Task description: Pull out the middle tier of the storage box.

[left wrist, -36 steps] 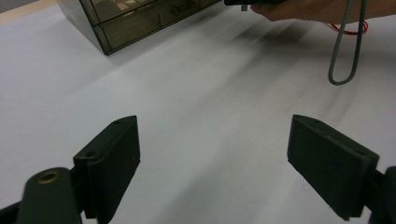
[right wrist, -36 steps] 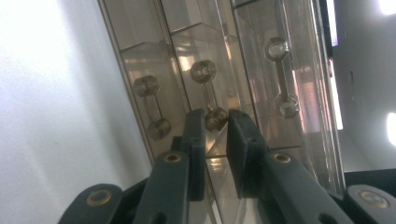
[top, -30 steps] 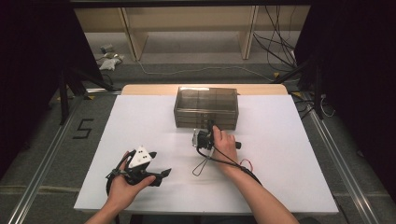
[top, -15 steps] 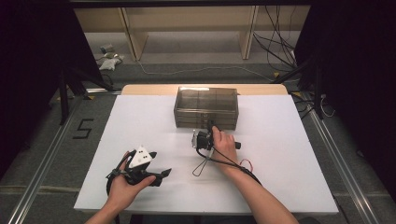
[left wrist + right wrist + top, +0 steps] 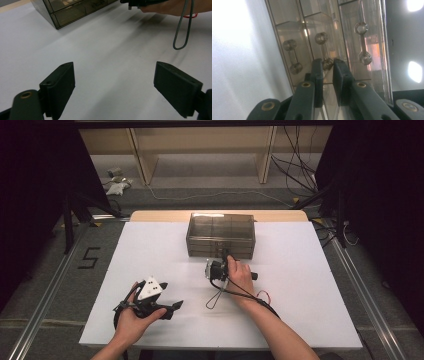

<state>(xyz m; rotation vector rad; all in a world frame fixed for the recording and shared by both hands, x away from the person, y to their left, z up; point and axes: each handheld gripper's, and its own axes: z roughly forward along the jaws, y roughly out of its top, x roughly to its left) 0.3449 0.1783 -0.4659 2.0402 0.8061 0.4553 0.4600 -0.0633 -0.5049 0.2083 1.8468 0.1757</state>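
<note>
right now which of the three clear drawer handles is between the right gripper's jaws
The middle clear dumbbell-shaped handle: the right gripper straddles its near knob, while the two outer handles stand clear.

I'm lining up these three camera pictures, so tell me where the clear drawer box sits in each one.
High view: the drawer box stands at the table's far middle, just beyond the right gripper.
Left gripper view: its corner fills the top left.
Right gripper view: its front spans the frame, close up, the jaws nearly shut around the middle drawer handle.
Shared landmark: the white table top.
</note>
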